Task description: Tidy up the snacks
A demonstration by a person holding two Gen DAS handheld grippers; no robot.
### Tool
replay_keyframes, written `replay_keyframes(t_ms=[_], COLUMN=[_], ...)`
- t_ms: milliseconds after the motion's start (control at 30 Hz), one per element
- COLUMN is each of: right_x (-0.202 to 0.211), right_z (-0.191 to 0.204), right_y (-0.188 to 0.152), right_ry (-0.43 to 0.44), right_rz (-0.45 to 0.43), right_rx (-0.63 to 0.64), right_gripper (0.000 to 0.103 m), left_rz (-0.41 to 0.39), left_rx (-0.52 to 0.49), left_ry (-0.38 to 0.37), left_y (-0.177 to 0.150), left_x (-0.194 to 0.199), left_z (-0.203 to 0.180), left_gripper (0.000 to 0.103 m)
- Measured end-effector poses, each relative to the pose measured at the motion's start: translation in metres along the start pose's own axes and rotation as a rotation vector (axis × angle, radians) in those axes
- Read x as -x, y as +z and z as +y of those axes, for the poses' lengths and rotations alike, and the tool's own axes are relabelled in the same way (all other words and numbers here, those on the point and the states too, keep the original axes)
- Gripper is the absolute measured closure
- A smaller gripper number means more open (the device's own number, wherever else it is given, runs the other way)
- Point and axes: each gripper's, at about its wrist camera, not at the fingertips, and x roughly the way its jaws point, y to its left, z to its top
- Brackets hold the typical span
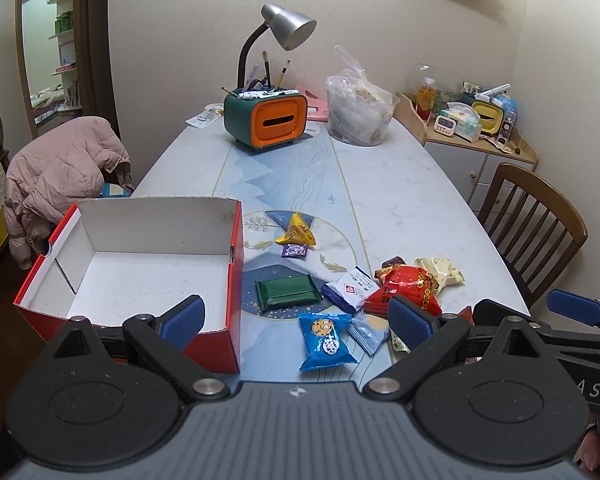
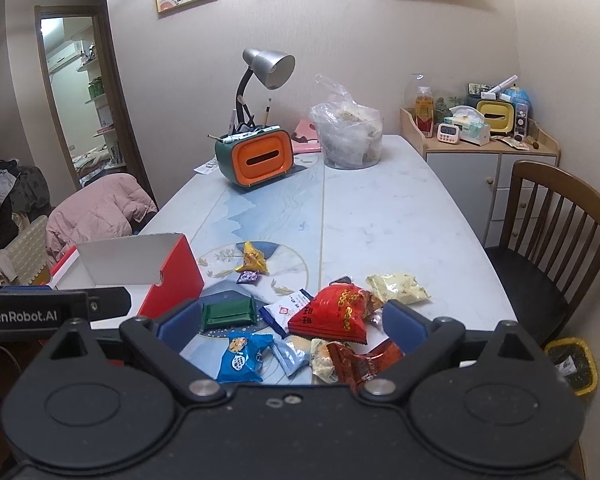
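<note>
An empty red box (image 1: 132, 276) with a white inside stands at the table's near left; it also shows in the right wrist view (image 2: 172, 280). Several snack packets lie to its right: a green bar (image 1: 288, 290), a blue cookie pack (image 1: 326, 336), a red bag (image 1: 408, 288), a yellow pack (image 1: 296, 234) and a cream pack (image 1: 440, 272). My left gripper (image 1: 296, 320) is open and empty, above the box's near right corner and the blue pack. My right gripper (image 2: 290, 326) is open and empty above the snack pile (image 2: 332, 316).
At the back of the table (image 1: 400, 200) stand an orange-green tissue box with pens (image 1: 266, 120), a desk lamp (image 1: 288, 26) and a clear tub with a plastic bag (image 1: 358, 112). A wooden chair (image 2: 556, 240) is on the right, a pink jacket (image 1: 60, 176) on the left.
</note>
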Motion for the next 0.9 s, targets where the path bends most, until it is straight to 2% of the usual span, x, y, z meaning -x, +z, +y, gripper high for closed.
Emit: replay_keyframes(t_ms=[467, 700, 900], right_x=[-0.011, -0.027, -0.047], right_z=[-0.025, -0.054, -0.087], right_y=[0.007, 0.012, 0.01], right_ry=[0.023, 0.034, 0.047], right_rz=[0.009, 0.036, 0.089], right_rx=[0.018, 0.009, -0.033], right_gripper=[0.006, 0.008, 0.01], left_rz=[0.023, 0.074, 0.14], left_rx=[0.015, 0.072, 0.124], left_ry=[0.024, 0.058, 0.127], left_y=[0.005, 0.01, 0.008], left_x=[-0.02, -0.045, -0.067], left_z=[-0.027, -0.037, -0.037], left_gripper=[0.004, 0.004, 0.004])
